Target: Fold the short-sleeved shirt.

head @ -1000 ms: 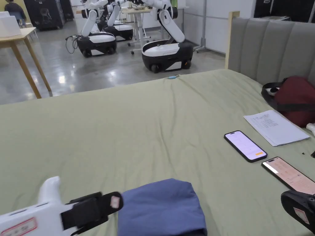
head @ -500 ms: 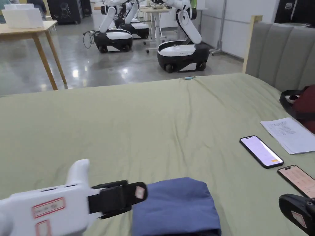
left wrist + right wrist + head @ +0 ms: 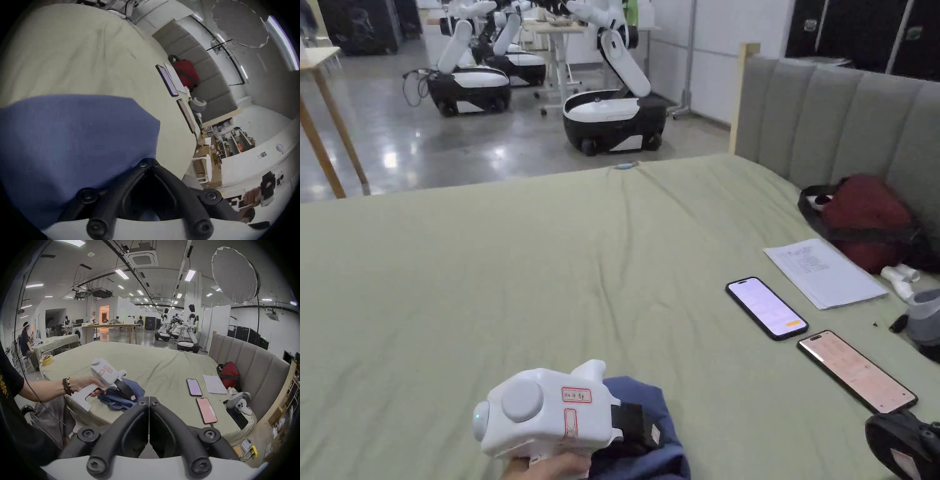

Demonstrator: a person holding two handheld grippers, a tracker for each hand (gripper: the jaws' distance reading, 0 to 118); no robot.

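At the six o'clock edge of the head view, the left gripper (image 3: pixel 640 431) pointed toward three o'clock, its white body gripped from below by a hand (image 3: pixel 550 467). Its own camera showed the two jaws drawn together at their tips (image 3: pixel 149 164), with blue cloth lying over the jaw on the nine o'clock side; whether any cloth was pinched between them could not be told. The right gripper (image 3: pixel 149 400) sat fully closed with its jaws meeting tip to tip and gripping nothing; in the head view it lay low at about five o'clock (image 3: pixel 903 444).

The short-sleeved shirt (image 3: pixel 653 400) was a bunched blue heap under and around the left gripper's nose, resting on the near edge of the bed (image 3: pixel 550 281) — a wide sheet of pale green.

Out toward three o'clock from the shirt, well apart from it, two phones lay flat on the sheet: the first phone (image 3: pixel 766 307) farther off, the second phone (image 3: pixel 856 371) nearer. Beyond them sat a sheet of paper (image 3: pixel 824 272) and, at two o'clock, a red bag (image 3: pixel 862 219) against the grey headboard (image 3: pixel 831 125). At twelve o'clock, past the bed, a wheeled robot (image 3: pixel 612 119) stood on the shiny floor.
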